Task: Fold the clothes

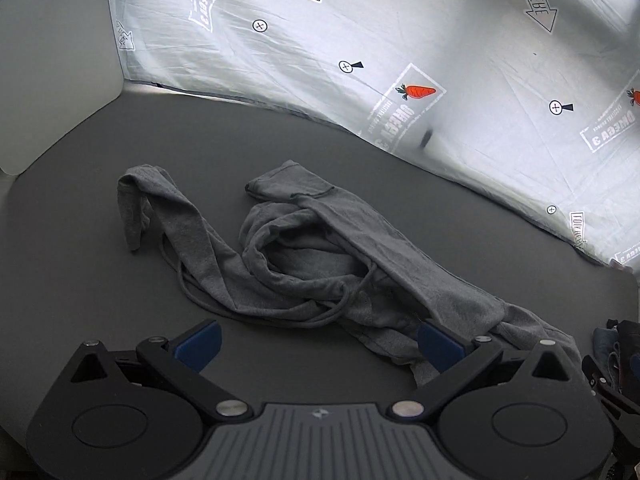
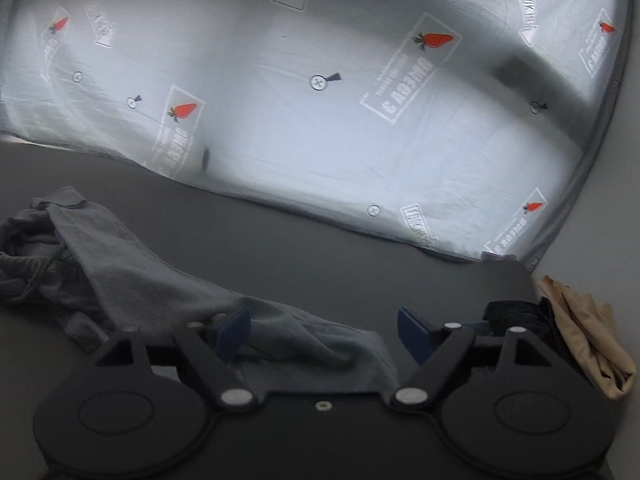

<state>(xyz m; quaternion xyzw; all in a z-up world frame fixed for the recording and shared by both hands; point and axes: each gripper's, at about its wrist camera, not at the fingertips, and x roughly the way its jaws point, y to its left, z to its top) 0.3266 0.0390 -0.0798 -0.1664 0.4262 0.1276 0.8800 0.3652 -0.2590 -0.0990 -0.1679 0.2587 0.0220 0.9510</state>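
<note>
Grey sweatpants (image 1: 304, 248) lie crumpled on the dark table (image 1: 80, 260)
Soft, limp, light; take the cuff at one o'clock; left gripper (image 1: 318, 344) and right gripper (image 2: 324, 334) both gape, holding nothing.

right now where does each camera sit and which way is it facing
Left wrist: on the left gripper, angled down over the dark table at the crumpled grey garment; both its blue-padded fingers show, open.
Right wrist: on the right gripper, facing the garment's near end with a pile of clothes at right; its fingers show, open.
Shared: the garment, the table, the carrot-print sheet behind.
</note>
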